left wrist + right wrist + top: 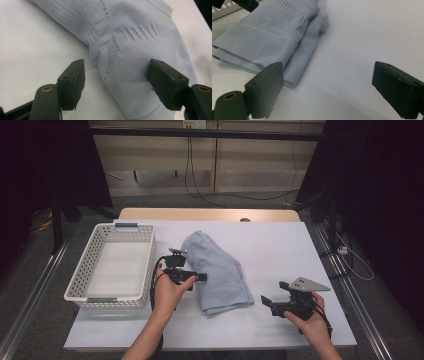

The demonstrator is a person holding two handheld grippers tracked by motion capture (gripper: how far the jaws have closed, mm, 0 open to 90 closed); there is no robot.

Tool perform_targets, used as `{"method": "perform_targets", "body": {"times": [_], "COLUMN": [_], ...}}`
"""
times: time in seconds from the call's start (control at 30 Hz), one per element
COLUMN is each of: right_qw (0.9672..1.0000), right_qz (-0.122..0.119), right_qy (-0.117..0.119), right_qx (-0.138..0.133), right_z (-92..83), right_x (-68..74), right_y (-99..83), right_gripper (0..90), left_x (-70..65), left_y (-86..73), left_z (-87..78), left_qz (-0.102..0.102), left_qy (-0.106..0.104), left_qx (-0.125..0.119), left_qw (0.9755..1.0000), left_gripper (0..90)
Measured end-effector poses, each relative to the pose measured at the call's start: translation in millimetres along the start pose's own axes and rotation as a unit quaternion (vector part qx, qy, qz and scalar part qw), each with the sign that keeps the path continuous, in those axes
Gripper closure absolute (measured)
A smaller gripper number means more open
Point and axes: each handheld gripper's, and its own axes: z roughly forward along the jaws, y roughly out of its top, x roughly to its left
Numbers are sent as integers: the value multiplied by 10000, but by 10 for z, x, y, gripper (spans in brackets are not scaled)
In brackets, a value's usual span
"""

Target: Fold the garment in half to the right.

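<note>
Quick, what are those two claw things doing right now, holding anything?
Left gripper: open, jaws astride the folded pale blue garment, not pinching it.
Right gripper: open, holding nothing, over the bare white table.

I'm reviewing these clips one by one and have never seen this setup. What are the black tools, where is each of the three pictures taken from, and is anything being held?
There is no robot here. A person sits at a white table and holds a hand-operated two-jaw gripper in each hand.

The wide picture comes from a fixed camera above the person, looking forward and down. The left gripper is at the left edge of a folded light blue knit garment; the right gripper is off to the garment's right, over bare table. A white perforated basket stands at the left with nothing in it.

The other two pictures come from small cameras riding on the grippers, looking along their black jaws. In the left gripper view the jaws stand apart with the garment's edge between them, not pinched. In the right gripper view the jaws are open too. Nothing is held.
</note>
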Motion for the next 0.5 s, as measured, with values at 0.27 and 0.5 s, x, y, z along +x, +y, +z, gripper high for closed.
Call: {"method": "perform_targets", "body": {"times": [0.27, 0.5], "right_qw": [10000, 10000], "right_qz": [18, 52], "right_qy": [-11, -61], "right_qx": [-9, 11], "right_z": [-17, -60], "right_x": [1, -28], "right_y": [-4, -37], "right_gripper": [103, 103], "left_x": [-12, -57], "left_y": [-37, -26], "left_z": [169, 235], "left_qz": [8, -54], "left_qy": [-27, 42], "left_qx": [103, 103], "left_qw": [9999, 9999], "left_gripper": [376, 424]}}
